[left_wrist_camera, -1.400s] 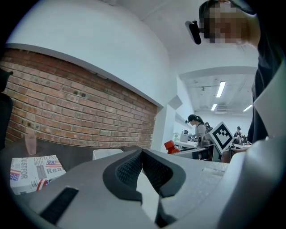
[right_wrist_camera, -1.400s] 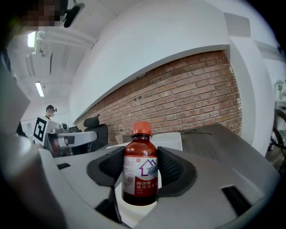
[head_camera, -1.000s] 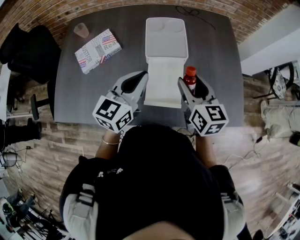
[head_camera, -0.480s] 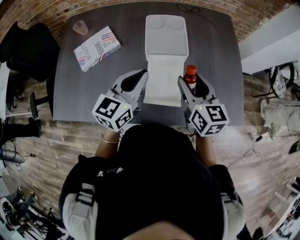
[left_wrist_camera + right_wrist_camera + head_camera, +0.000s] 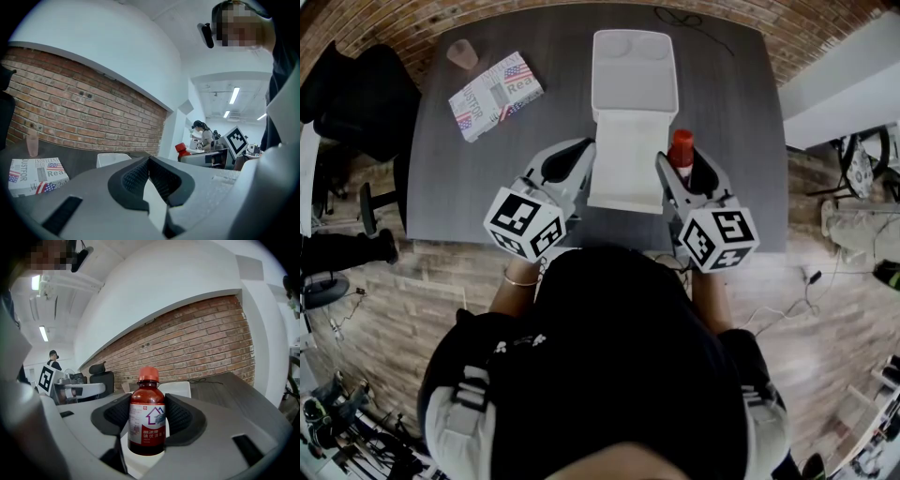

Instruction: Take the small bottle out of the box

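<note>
Because the right tool [image 5: 147, 399] pinches the small glossy brown bottle with red cap [image 5: 146, 420] only by its smooth round labelled body, beside the open white foam box [image 5: 598, 84], it may slip onto the dark grey worktop [image 5: 487, 178]. The left tool [image 5: 149, 161] is closed and empty.

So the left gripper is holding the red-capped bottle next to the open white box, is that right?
Not quite. It is the right gripper whose jaws are closed on the red-capped bottle, next to the open white box. The right gripper view shows this plainly.
</note>
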A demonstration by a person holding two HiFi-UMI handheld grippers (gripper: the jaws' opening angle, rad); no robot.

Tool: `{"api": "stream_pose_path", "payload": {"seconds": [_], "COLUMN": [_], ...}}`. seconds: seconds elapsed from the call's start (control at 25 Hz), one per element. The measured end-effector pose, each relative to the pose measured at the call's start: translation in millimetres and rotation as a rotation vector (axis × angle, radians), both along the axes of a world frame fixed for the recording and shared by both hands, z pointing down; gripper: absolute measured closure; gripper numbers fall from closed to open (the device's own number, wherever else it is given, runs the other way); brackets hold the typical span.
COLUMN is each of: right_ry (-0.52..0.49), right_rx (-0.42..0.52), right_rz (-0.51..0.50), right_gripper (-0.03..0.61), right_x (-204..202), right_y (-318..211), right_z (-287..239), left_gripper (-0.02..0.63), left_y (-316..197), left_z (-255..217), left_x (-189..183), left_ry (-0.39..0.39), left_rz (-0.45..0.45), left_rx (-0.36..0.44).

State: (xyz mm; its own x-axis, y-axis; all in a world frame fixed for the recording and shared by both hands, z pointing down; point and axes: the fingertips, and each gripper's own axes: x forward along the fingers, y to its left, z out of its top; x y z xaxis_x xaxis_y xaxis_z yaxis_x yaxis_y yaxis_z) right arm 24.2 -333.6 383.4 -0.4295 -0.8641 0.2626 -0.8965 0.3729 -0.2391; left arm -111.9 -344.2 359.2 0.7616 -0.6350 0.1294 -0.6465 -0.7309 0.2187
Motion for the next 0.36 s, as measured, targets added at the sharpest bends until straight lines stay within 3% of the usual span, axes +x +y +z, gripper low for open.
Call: {"api": "stream_pose_path", "payload": {"seconds": [0.36], "right_ry": [0.0], "right_rx": [0.002], "right_rz": [-0.005], "right_gripper": [0.356], "right_x": [-2.0], "right_y": [3.1], "right_z": [1.9], "left_gripper": [0.614], "left_y": [2.5], "left_z": [1.5], "left_x": [-3.1], "left_ry": [0.004], "left_rz": [-0.009], "left_rx": [-0.004]}}
